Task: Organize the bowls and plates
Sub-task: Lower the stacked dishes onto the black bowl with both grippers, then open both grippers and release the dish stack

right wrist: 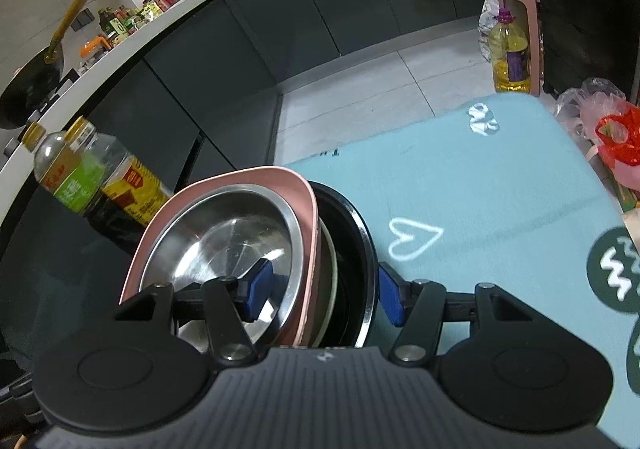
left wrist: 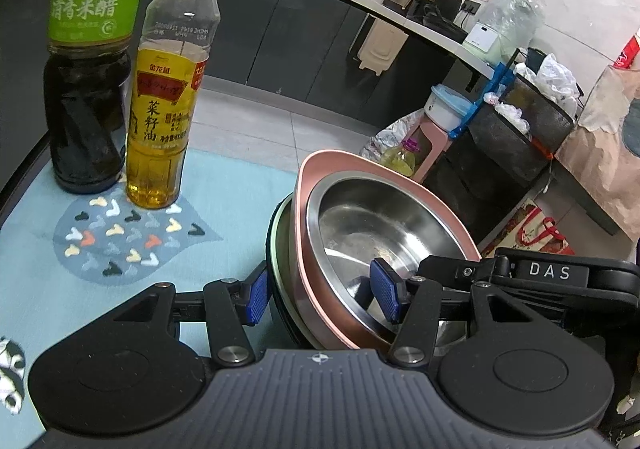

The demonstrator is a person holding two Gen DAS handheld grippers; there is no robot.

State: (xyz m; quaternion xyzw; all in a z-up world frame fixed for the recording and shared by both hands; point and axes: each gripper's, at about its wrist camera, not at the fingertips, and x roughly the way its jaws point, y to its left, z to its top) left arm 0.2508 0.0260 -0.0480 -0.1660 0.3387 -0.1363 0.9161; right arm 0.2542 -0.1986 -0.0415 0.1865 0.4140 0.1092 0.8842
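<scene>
Steel and pink make up the stack of dishes (left wrist: 360, 233) in the left wrist view: a shiny steel bowl (left wrist: 372, 225) sits nested in a pink dish (left wrist: 308, 185), and beneath those the rims of a pale plate and a dark bowl show at the left side. The stack sits tilted between the blue pads of the left gripper (left wrist: 324, 295), one pad outside the dark rim and the other inside the steel bowl, so this gripper is clamped across the near edge of the stack. Behind it, on the light blue cloth (left wrist: 224, 185) covering the desk, stand a vinegar bottle (left wrist: 90, 89) with a green label and, just beside it, an oil bottle (left wrist: 170, 105) with a yellow cap. To the right, part of the other gripper's black body, lettered DAS, reaches in toward the same stack.

In the right wrist view the same stack (right wrist: 248, 249) appears from the opposite side, tipped up with the steel bowl facing left and the dark bowl (right wrist: 356, 245) outermost on the right. The right gripper (right wrist: 326, 293) straddles the edge, its left pad inside the steel bowl and its right pad against the dark bowl's outer wall, gripping it with the jaws set wide. The blue cloth (right wrist: 500, 185) stretches away to the right, printed with a white heart (right wrist: 414, 239). The two bottles (right wrist: 92, 181) stand left of the stack.
</scene>
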